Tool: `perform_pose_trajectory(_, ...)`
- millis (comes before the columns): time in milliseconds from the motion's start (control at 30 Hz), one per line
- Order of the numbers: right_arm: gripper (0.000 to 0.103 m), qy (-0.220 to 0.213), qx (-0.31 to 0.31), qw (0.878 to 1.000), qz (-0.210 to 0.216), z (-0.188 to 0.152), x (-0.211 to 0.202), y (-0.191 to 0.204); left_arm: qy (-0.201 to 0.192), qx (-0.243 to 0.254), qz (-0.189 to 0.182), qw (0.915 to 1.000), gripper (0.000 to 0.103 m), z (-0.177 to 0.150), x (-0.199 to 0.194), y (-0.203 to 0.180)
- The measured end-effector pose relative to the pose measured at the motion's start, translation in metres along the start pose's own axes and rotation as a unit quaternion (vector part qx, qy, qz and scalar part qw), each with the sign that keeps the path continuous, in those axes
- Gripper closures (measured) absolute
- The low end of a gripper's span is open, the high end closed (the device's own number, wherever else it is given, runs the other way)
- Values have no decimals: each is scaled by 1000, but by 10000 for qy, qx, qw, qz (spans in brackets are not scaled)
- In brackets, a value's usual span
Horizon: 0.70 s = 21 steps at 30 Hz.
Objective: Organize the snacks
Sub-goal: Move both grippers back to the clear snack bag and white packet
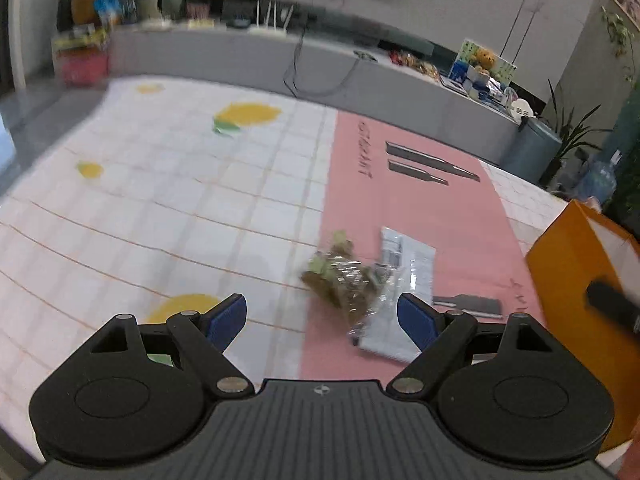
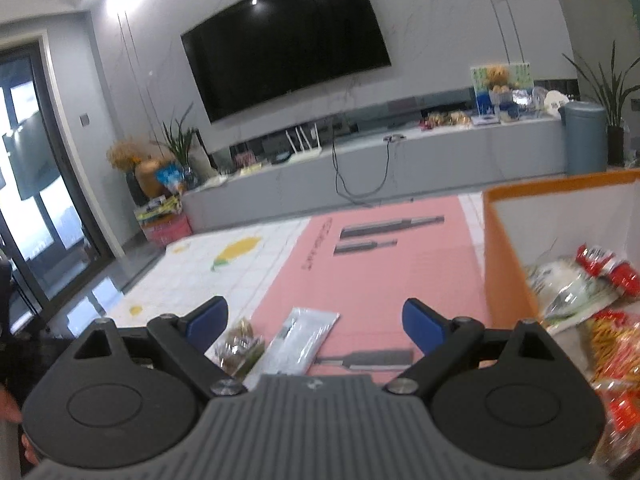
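Observation:
A clear bag of brown-green snacks (image 1: 344, 280) lies on the pink mat (image 1: 400, 200), touching a silver-white packet (image 1: 404, 280). My left gripper (image 1: 322, 320) is open and empty, just short of the bag. An orange box (image 1: 576, 264) stands at the right. In the right wrist view, my right gripper (image 2: 316, 324) is open and empty above the mat (image 2: 380, 260). The snack bag (image 2: 240, 348) and silver packet (image 2: 304, 340) lie below it. The orange box (image 2: 504, 248) at the right holds several red and clear snack packets (image 2: 600, 292).
The table has a white grid cloth with yellow lemon prints (image 1: 160, 200). A dark part of the other gripper (image 1: 612, 304) shows by the box. Beyond the table are a grey TV bench (image 2: 400, 160), a TV (image 2: 288, 36) and plants.

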State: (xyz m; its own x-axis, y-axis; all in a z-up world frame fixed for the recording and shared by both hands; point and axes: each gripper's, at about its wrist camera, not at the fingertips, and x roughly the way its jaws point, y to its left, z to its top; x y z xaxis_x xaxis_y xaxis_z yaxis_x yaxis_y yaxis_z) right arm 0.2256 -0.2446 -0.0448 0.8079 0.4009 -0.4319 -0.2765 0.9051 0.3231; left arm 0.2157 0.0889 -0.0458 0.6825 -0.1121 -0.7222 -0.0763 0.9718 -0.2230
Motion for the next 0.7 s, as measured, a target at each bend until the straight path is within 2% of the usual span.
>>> perform_pose_trajectory(100, 11, 165, -23, 9998, 109, -4, 6, 4, 132, -233, 113, 9996, 3, 8, 19, -5)
perform_pose_trajectory(233, 11, 424, 591, 9966, 385, -8, 8, -10, 120, -363, 566, 9977, 3, 13, 42, -18)
perform_pose_trajectory(400, 11, 462, 495, 9973, 297, -9, 7, -9, 293, -696, 911, 9930, 3, 19, 73, -28)
perform_pose_trajectory(567, 11, 517, 370, 9977, 252, -12, 3, -8, 222, -625, 1050, 9923, 3, 22, 80, -39)
perform_pose_trajectory(700, 12, 493, 332, 9981, 159, -10, 1, -10, 287, -940, 901, 9911, 2, 22, 82, -31)
